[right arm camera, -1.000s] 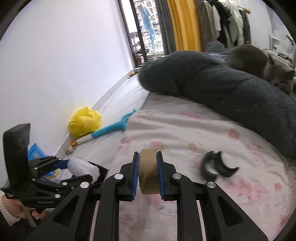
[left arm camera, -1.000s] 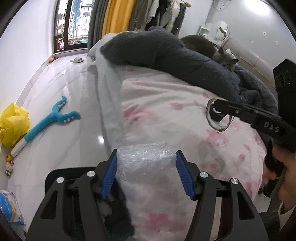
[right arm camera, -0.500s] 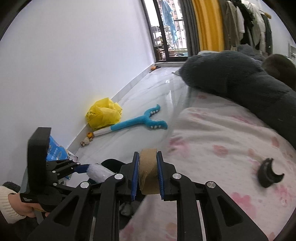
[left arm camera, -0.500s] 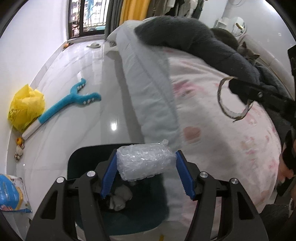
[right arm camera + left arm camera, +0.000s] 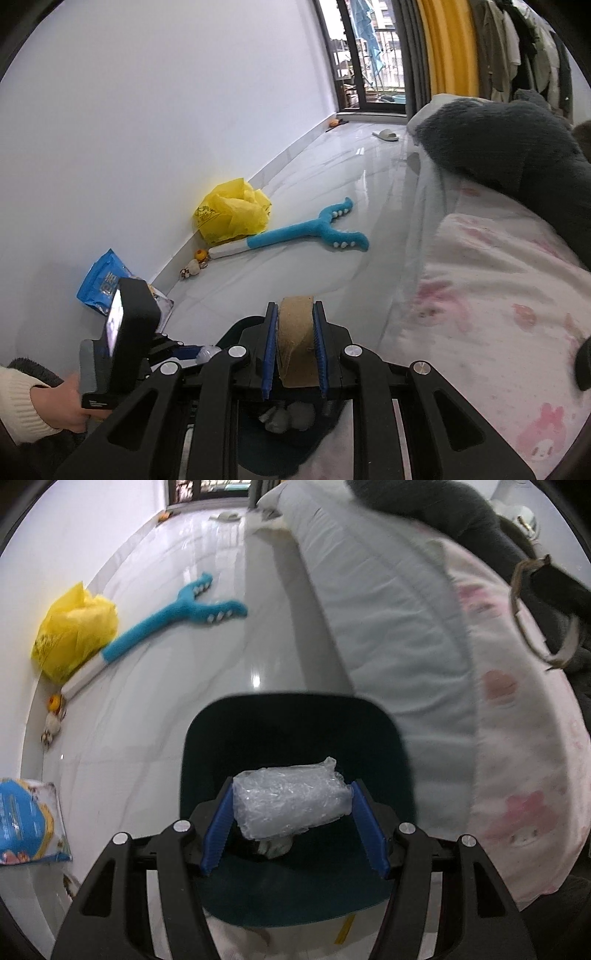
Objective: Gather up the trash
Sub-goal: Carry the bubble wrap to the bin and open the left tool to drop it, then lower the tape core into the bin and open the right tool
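Above the dark bin (image 5: 207, 738), the left gripper (image 5: 293, 825) clamps a plastic-wrap bundle (image 5: 291, 805) lying crosswise between its pads.

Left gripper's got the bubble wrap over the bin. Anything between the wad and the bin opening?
Nothing visible. The clear bubble-wrap wad hangs in the left gripper directly over the open mouth of the dark teal plastic bin, no lid on it. Only some crumpled grey trash lies at the bottom, well below the wad.

The floor (image 5: 155, 716) beside the bin (image 5: 295, 716) is glossy, smooth tile. The bin looks matt dark plastic, and the wad (image 5: 291, 806) above it is crinkly clear film. The tape roll (image 5: 295, 343) is rough brown cardboard.
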Available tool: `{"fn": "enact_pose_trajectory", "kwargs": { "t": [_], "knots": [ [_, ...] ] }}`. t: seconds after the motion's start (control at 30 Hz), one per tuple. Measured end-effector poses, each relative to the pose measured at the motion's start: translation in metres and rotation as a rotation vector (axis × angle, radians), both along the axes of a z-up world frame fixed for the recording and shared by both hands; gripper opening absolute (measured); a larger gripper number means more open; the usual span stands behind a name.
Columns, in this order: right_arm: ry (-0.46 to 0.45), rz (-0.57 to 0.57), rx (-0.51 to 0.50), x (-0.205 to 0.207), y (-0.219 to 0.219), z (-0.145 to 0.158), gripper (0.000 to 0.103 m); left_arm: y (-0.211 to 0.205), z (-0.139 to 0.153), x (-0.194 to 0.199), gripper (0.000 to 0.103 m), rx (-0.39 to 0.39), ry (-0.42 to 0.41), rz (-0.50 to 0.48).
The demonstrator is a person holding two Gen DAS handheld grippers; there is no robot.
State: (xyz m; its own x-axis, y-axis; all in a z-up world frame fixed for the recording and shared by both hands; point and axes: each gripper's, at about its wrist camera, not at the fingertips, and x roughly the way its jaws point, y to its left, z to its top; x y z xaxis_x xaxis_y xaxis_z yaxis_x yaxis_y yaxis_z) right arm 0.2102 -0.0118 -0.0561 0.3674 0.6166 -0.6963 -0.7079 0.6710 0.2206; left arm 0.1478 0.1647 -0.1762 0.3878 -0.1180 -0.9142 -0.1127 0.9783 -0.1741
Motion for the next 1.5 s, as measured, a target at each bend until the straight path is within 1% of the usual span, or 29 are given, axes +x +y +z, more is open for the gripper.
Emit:
{"fn": "enact_pose_trajectory", "kwargs": {
  "t": [0.13,0.23,0.27,0.3,0.57,0.8,1.0,1.23,1.3,1.5],
  "knots": [
    [0.012,0.021,-0.006,-0.001,0.014,-0.006,0.019,0.013,-0.012,-0.005,0.065,-0.016,0.048,0.011],
    [0.023,0.034,-0.011,-0.002,0.024,-0.012,0.019,0.019,-0.017,-0.009,0.072,-0.034,0.069,0.019],
    [0.026,0.041,-0.015,-0.002,0.028,-0.014,0.019,0.02,-0.017,-0.011,0.076,-0.033,0.069,0.02],
    [0.03,0.048,-0.019,-0.003,0.032,-0.016,0.019,0.022,-0.016,-0.012,0.078,-0.03,0.066,0.021],
    [0.074,0.074,-0.062,-0.006,0.056,-0.039,0.019,0.043,-0.009,-0.017,0.078,-0.057,0.033,0.056],
    [0.127,0.086,-0.106,-0.005,0.071,-0.059,0.019,0.053,0.009,-0.021,0.078,-0.065,-0.044,0.06],
    [0.172,0.088,-0.143,-0.005,0.081,-0.077,0.019,0.056,0.03,-0.026,0.077,-0.058,-0.139,0.056],
    [0.248,0.1,-0.197,-0.006,0.092,-0.107,0.019,0.06,0.048,-0.03,0.068,-0.057,-0.21,0.049],
    [0.263,0.113,-0.218,-0.008,0.094,-0.115,0.019,0.059,0.053,-0.03,0.064,-0.061,-0.224,0.046],
    [0.299,0.122,-0.267,-0.013,0.097,-0.137,0.019,0.059,0.067,-0.032,0.059,-0.085,-0.272,0.037]
  ]
}}
